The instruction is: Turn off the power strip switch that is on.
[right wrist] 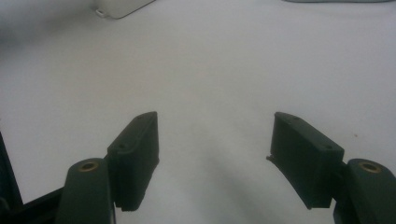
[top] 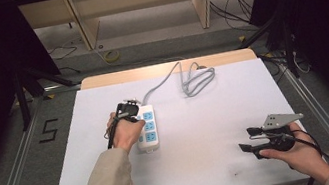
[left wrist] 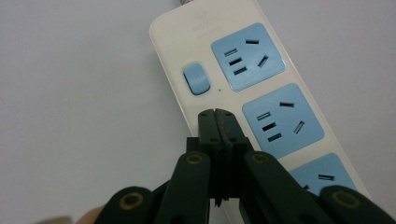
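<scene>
A white power strip [top: 148, 127] with blue sockets lies mid-table on the white sheet, its grey cable [top: 190, 80] coiled toward the far edge. In the left gripper view the strip [left wrist: 243, 88] shows a blue rocker switch [left wrist: 196, 79] beside the first socket. My left gripper [left wrist: 216, 113] is shut, jaws pressed together with nothing between them, its tip over the strip's white edge just short of the switch. From above, the left gripper [top: 131, 109] sits at the strip's left side. My right gripper [top: 245, 140] rests open near the table's front right, its black jaws wide apart over bare sheet [right wrist: 215, 93].
The white sheet [top: 209, 130] covers a wooden table whose far edge [top: 168, 67] shows behind it. Metal rails run along both sides on the floor. Wooden shelving and loose cables stand beyond the table. A corner of the strip [right wrist: 121, 7] peeks in at the right gripper view's top left.
</scene>
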A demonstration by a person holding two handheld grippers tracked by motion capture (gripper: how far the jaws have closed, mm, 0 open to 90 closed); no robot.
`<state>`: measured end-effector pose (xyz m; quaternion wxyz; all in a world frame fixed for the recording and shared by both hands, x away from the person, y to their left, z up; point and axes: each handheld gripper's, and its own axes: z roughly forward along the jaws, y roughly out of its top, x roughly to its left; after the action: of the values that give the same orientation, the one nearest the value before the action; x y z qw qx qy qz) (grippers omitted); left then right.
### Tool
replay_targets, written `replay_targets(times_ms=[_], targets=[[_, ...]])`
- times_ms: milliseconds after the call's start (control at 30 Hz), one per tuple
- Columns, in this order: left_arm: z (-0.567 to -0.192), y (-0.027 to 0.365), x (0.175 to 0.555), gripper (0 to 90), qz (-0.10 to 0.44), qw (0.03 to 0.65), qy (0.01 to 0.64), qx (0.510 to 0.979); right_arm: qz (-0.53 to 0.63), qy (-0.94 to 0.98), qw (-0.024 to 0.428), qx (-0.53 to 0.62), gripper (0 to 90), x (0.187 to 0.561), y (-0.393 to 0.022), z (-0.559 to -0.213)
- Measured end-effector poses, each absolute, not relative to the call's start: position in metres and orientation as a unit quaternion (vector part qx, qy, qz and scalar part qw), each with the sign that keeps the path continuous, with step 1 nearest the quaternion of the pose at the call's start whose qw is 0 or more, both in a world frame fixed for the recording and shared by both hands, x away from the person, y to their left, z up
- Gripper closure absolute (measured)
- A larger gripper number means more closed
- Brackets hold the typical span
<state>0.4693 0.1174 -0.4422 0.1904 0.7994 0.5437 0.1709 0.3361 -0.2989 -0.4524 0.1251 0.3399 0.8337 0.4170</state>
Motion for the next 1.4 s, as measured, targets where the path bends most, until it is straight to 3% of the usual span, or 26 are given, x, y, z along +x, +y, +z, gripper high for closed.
replay_targets(times_ms=[1100,1167,1200,1233,1300,1333,1367,1400], targets=[[-0.442,0.112,0.468,90.0,0.179,0.177,0.534,0.807,0.414,0.835,0.123,0.34,32.9,0.336,-0.298,-0.453],[-0.442,0.112,0.468,90.0,0.145,0.19,0.539,0.807,0.415,0.834,0.124,0.341,33.0,0.336,-0.298,-0.453],[-0.442,0.11,0.467,90.0,0.152,0.184,0.54,0.807,0.414,0.835,0.123,0.341,33.0,0.336,-0.298,-0.453],[-0.444,0.106,0.466,90.0,0.22,0.153,0.529,0.805,0.414,0.835,0.123,0.341,33.0,0.336,-0.298,-0.453],[-0.462,0.11,0.47,90.0,0.229,0.067,0.519,0.821,0.414,0.835,0.123,0.341,33.0,0.336,-0.298,-0.453],[-0.47,0.12,0.472,90.0,0.179,0.089,0.54,0.817,0.415,0.834,0.124,0.343,33.0,0.335,-0.299,-0.453],[-0.465,0.125,0.471,90.0,0.166,0.113,0.546,0.814,0.416,0.834,0.125,0.34,33.0,0.335,-0.299,-0.452],[-0.459,0.124,0.468,90.0,0.195,0.129,0.537,0.81,0.416,0.834,0.124,0.339,33.0,0.334,-0.3,-0.451]])
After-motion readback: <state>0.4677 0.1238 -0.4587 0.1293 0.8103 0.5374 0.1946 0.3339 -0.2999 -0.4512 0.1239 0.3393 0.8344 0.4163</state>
